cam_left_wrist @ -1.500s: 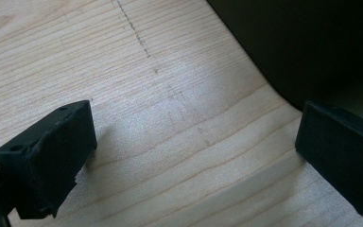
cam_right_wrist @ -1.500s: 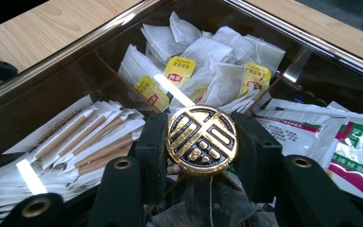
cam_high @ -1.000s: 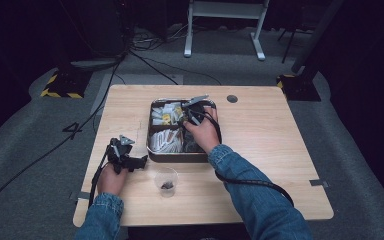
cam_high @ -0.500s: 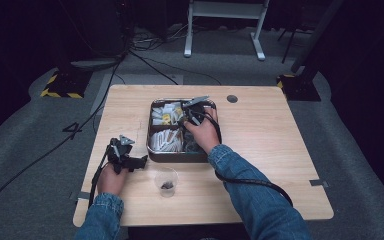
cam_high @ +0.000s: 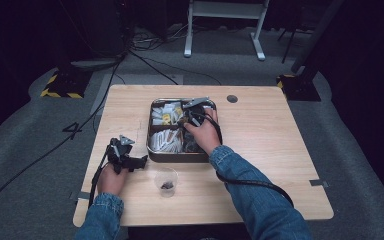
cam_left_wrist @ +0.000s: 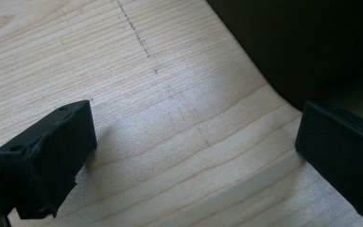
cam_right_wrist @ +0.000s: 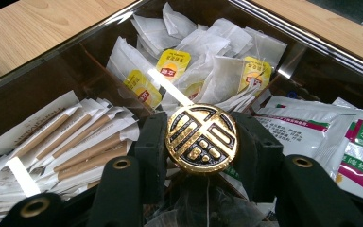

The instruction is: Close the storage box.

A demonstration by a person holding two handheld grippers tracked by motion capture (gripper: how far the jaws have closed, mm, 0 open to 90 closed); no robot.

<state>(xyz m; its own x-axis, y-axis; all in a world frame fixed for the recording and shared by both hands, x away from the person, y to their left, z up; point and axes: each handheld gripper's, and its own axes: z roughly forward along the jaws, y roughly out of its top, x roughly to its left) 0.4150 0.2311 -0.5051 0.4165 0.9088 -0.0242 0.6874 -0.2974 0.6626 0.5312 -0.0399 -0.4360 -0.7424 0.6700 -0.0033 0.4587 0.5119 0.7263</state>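
A round gold-and-black patterned disc sits between the two black jaws of my right gripper, which press on its sides. This gripper hovers over the metal tray in the high view, above its right half. My left gripper rests near the table's left front, left of the tray. Its jaws stand wide apart over bare wood with nothing between them. A small clear cup holding something dark stands in front of the tray, between the two hands.
The tray's compartments hold white tea bags with yellow tags, paper-wrapped sticks and green-and-red sachets. A round cable hole sits at the table's far edge. Bare wood lies to the right of the tray.
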